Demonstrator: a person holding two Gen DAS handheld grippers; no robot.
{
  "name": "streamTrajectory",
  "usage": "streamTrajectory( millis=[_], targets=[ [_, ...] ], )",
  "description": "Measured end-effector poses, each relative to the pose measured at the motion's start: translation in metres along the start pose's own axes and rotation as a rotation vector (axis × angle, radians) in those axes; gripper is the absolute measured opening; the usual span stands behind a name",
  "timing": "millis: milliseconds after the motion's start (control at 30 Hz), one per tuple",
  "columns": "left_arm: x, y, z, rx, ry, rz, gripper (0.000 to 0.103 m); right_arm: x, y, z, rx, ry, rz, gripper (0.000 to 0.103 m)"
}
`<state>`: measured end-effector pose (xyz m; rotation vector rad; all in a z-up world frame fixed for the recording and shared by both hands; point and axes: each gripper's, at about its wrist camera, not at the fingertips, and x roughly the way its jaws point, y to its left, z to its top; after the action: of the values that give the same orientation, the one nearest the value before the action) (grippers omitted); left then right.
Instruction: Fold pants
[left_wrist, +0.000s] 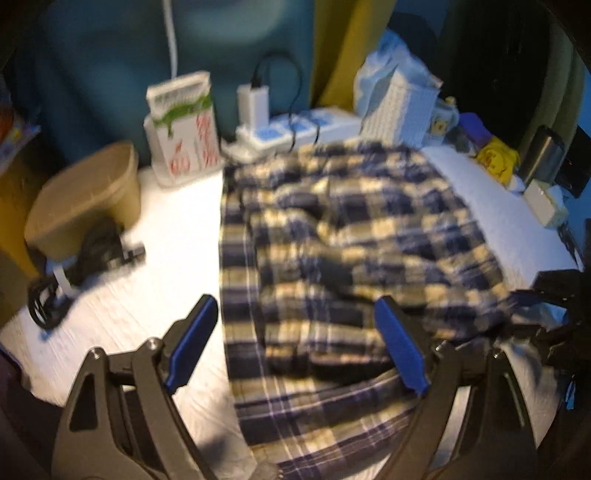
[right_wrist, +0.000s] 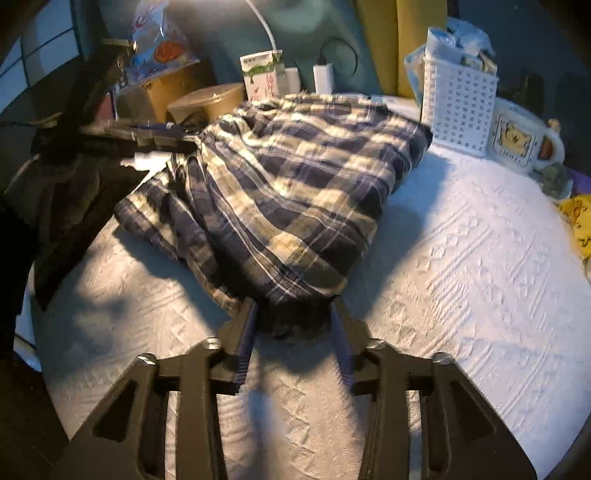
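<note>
Plaid pants (right_wrist: 280, 184) lie bunched mid-worktop (right_wrist: 461, 277); right gripper (right_wrist: 293, 325) fingers pinch the near fold edge to drag it, left gripper (left_wrist: 295, 343) fingers spread above the cloth, ready to grab.

Both cameras look forward and down over the plaid pants (left_wrist: 332, 251), toward the far wall. The left wrist view sits close above the pants' near left edge. The right wrist view looks from their near right corner (right_wrist: 295, 288), lower. Both share the pants, the white basket (right_wrist: 458, 107) and the carton (left_wrist: 183, 125) behind them.
</note>
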<state>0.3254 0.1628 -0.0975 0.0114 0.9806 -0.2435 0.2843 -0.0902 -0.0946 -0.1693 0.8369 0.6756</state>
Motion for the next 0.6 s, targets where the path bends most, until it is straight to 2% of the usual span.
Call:
streamTrajectory(
  millis=[33, 133, 367, 500, 600],
  targets=[
    [0.003, 0.003, -0.004, -0.011, 0.010, 0.010, 0.088, 0.001, 0.002, 0.000, -0.001, 0.005, -0.011, 0.009],
    [0.011, 0.014, -0.015, -0.030, 0.039, 0.056, 0.088, 0.003, 0.010, -0.003, -0.046, 0.026, -0.068, 0.008],
    [0.016, 0.017, -0.024, -0.027, 0.048, 0.072, 0.088, -0.004, 0.041, -0.020, -0.185, 0.076, -0.199, 0.008],
    [0.012, 0.022, -0.025, -0.036, 0.045, 0.071, 0.088, -0.015, 0.044, -0.032, -0.169, 0.082, -0.160, 0.008],
    [0.005, 0.026, -0.022, -0.038, 0.033, 0.046, 0.088, -0.029, 0.035, -0.037, -0.115, 0.071, -0.068, 0.008]
  ],
)
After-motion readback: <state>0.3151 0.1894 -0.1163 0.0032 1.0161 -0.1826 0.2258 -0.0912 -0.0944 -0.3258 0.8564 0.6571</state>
